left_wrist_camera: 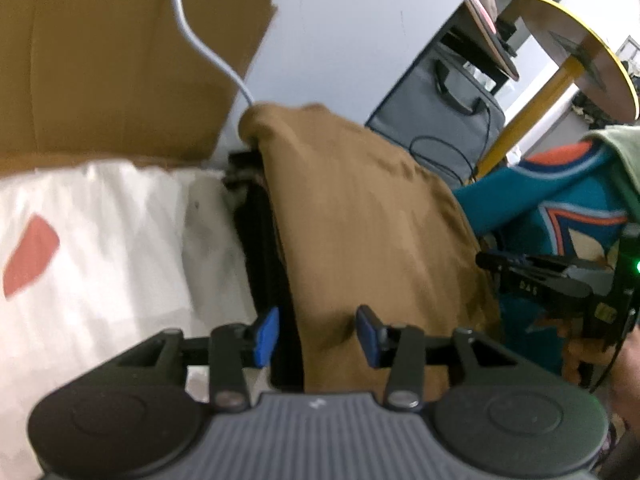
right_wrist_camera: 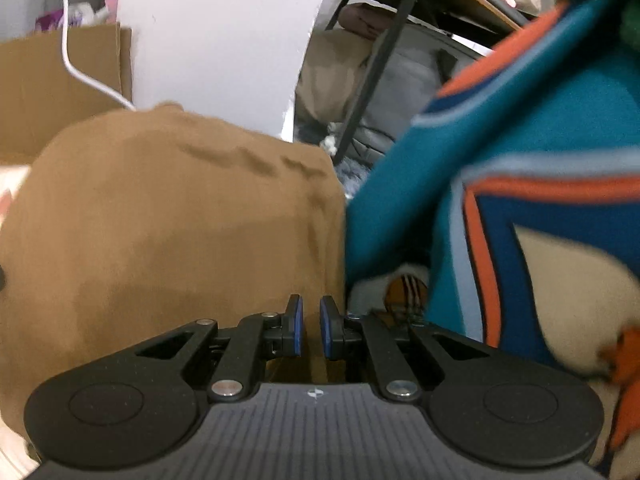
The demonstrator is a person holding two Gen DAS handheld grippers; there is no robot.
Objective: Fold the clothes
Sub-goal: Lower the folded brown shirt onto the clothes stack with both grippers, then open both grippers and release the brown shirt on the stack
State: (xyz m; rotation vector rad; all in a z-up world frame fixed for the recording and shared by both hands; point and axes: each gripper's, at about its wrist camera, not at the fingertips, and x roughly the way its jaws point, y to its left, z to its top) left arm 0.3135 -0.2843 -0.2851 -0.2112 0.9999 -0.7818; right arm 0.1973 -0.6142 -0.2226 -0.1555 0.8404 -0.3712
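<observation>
A brown garment [left_wrist_camera: 360, 220] lies folded and draped over a black thing [left_wrist_camera: 260, 248], and it fills the left half of the right wrist view [right_wrist_camera: 180, 220]. My left gripper [left_wrist_camera: 317, 335] stands open just above its near edge; the pads sit on either side of the cloth without pressing on it. My right gripper [right_wrist_camera: 313, 327] hovers at the garment's right edge with its jaws nearly together. Brown shows in the narrow gap, and I cannot tell whether cloth is pinched there. The left wrist view shows the right gripper [left_wrist_camera: 492, 260] beside the garment. A teal and orange jersey [right_wrist_camera: 540, 140] lies to the right.
A white sheet with a pink patch [left_wrist_camera: 100, 260] lies at the left, with a cardboard flap [left_wrist_camera: 100, 60] and a white cable [left_wrist_camera: 192, 32] behind it. Farther back are a grey bag [left_wrist_camera: 448, 112], a yellow-rimmed round table [left_wrist_camera: 580, 52] and a black-legged desk [right_wrist_camera: 380, 60].
</observation>
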